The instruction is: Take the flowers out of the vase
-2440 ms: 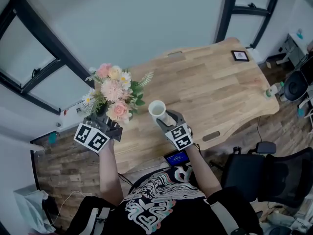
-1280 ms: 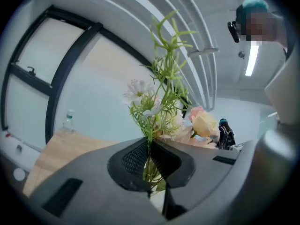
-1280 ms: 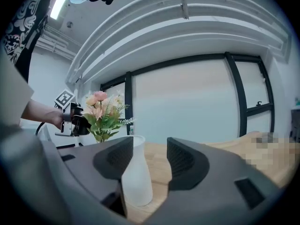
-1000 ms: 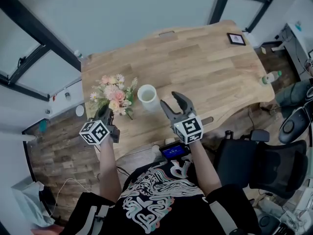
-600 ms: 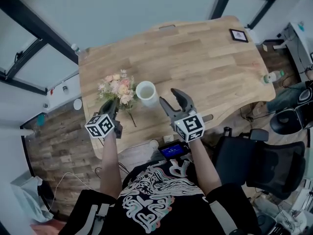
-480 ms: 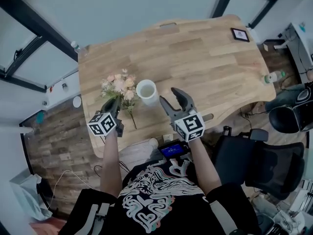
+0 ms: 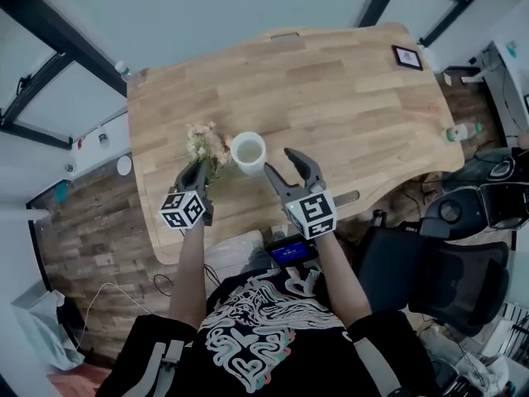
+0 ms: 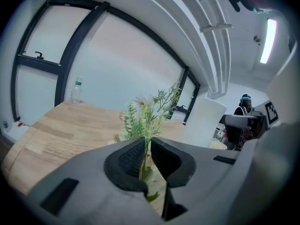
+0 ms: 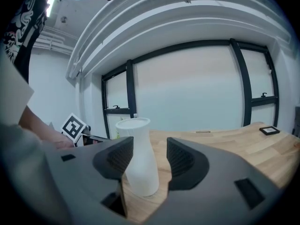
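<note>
A small bouquet of pink and cream flowers (image 7: 207, 145) with green sprigs is out of the vase and low over the wooden table (image 7: 347, 114), left of the vase. My left gripper (image 7: 198, 170) is shut on its stems. In the left gripper view the thin stems (image 8: 147, 116) run up from between the closed pads. Whether the blooms touch the table I cannot tell. The white vase (image 7: 248, 152) stands upright and empty. My right gripper (image 7: 286, 165) stands open just short of it. In the right gripper view the vase (image 9: 138, 156) stands in front of the spread jaws.
A small black picture frame (image 7: 407, 57) lies at the table's far right corner. A device with a blue screen (image 7: 291, 251) sits by the person's body. A black office chair (image 7: 463, 279) is at the right, and a bottle (image 7: 122, 69) stands past the table's far left corner.
The right gripper held the vase at first, then let it go and stands open behind it. The left gripper sank with the bouquet to just above the table beside the vase.
</note>
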`<state>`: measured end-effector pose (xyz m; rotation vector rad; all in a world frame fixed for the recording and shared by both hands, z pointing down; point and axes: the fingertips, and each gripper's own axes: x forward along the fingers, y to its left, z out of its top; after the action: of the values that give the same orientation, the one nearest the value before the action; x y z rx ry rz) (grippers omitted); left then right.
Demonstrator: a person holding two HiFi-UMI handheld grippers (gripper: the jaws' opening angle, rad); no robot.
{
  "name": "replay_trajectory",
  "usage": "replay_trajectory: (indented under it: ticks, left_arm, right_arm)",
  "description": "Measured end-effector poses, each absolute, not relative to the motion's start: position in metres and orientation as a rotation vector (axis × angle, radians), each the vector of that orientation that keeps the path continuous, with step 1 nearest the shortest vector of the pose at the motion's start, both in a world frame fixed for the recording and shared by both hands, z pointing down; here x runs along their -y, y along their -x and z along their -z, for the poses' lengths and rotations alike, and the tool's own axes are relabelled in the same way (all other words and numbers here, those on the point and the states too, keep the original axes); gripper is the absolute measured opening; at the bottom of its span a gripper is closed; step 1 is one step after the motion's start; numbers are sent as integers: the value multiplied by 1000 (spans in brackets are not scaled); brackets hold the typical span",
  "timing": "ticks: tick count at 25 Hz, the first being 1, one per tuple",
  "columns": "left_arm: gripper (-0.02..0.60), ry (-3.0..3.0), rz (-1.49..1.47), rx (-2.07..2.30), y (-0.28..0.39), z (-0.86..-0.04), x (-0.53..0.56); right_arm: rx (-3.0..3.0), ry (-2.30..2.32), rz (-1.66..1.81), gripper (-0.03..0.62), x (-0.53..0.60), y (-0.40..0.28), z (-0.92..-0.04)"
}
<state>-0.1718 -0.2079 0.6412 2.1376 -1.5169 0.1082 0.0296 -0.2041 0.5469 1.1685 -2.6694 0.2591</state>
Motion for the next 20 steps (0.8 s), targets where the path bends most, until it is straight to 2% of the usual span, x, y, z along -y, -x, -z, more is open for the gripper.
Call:
replay_trajectory:
  ticks: [5,6,7,8,12,20]
  left_arm:
    - [25,-2161,-111,1449,161,-650,203]
    - [53,-2182,-110,1439,158,-648,203]
    - [138,-2210,-118,1429,154,-646,203]
    - [175,-2240,-138,1418,150,-644,203]
    - [183,-2309,-224,1370,141,-644,201]
    - [176,-2387,-218,1364,148,-622,185]
  right_arm:
    - [2652,-1181,-268,224,204,-28,-547]
    - [2653,-1184,-277,224,204,-27,-547]
    - [2653,-1187,-286,224,205,-27,-547]
    - [2653,-1188,-291,224,205,-28,-548]
    - [2647,-1194,-292,224,204,-25,-551]
    - [2600,-1220,-245,224,195,-21,-549]
